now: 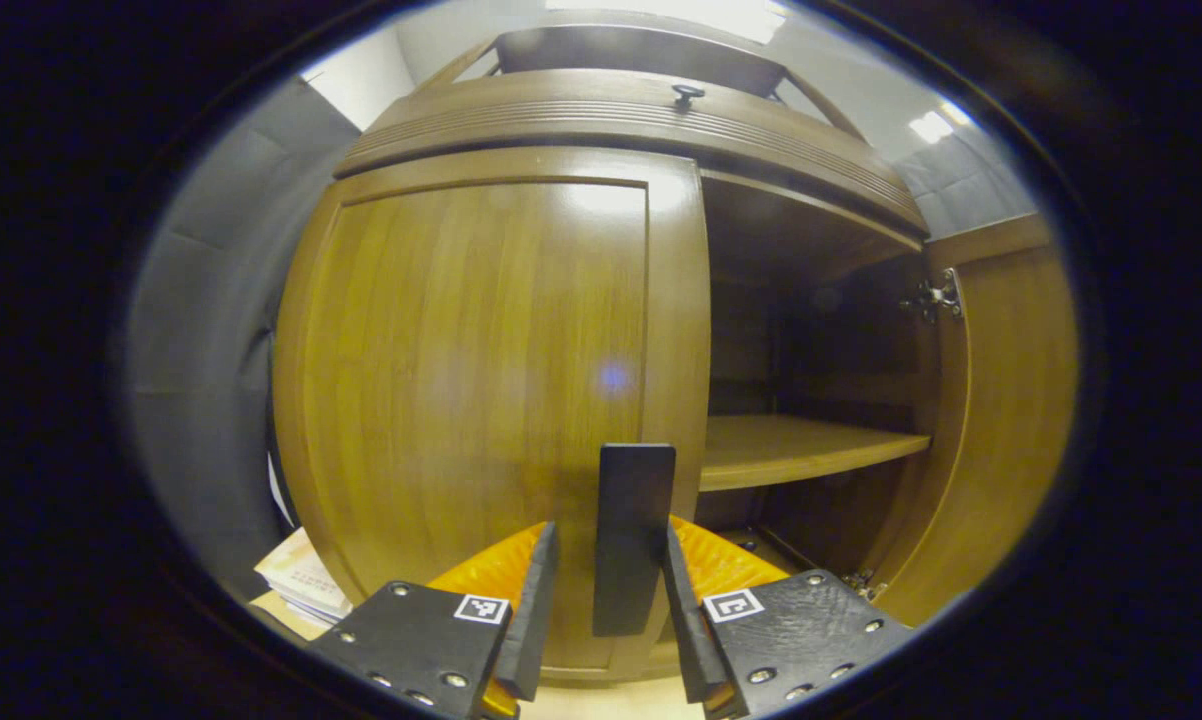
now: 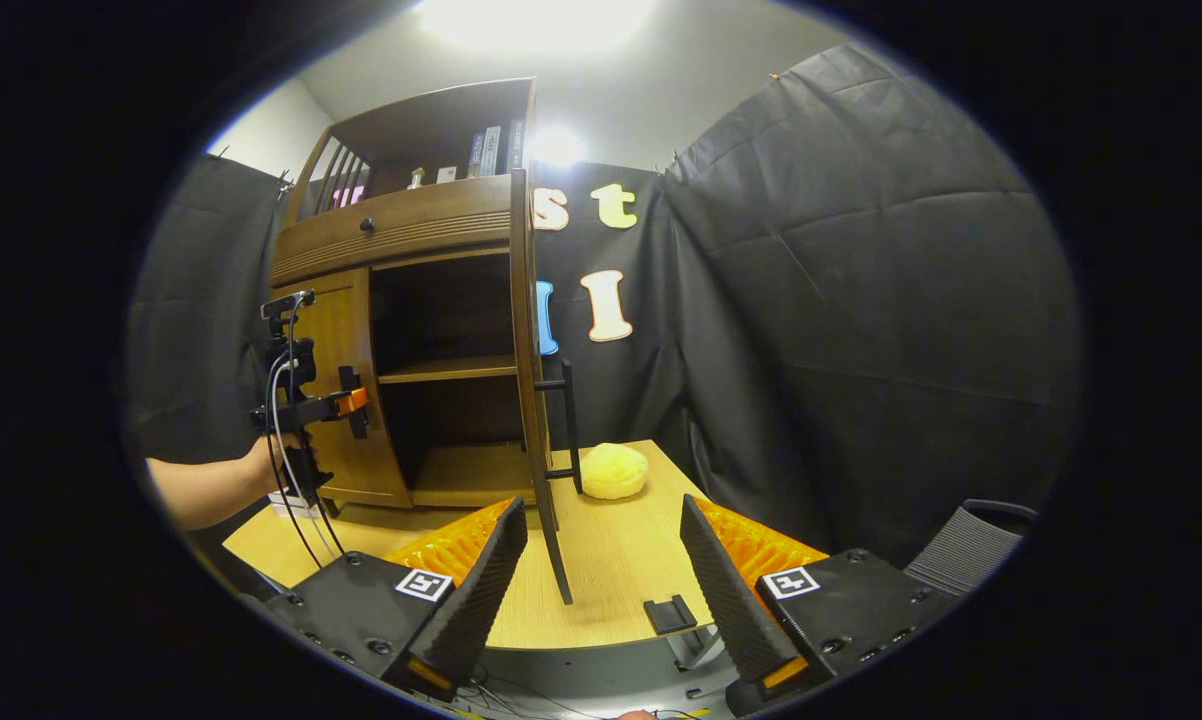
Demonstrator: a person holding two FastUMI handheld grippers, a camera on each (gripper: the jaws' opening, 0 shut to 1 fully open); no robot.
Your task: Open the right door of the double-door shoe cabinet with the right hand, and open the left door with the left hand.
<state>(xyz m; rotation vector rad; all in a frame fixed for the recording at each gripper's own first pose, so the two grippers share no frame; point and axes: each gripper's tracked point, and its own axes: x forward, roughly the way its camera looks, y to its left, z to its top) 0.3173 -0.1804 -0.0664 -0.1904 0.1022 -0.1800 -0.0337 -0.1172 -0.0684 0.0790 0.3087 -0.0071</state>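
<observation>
right door open, left door shut, handle between the left fingers

in the left gripper view we see a stack of papers (image 1: 301, 580) at the far left on the surface beside the shoe cabinet (image 1: 611, 120). the left door (image 1: 481, 380) is closed. its dark vertical handle (image 1: 629, 535) stands between the fingers of the left hand-held gripper (image 1: 611, 600), whose jaws sit narrow around it; we cannot tell whether they press on it. to the right the compartment is exposed: a bare shelf (image 1: 801, 450) with nothing on it that we can make out, the interior dark.

in the right gripper view a forearm (image 2: 211, 490) holds the left hand-held gripper at the left door. the right door (image 2: 533, 380) stands swung out, edge-on. a yellow round lump (image 2: 613, 470) lies on the surface (image 2: 611, 570) just right of it. the right hand-held gripper (image 2: 601, 580) is spread wide, holding nothing.
</observation>
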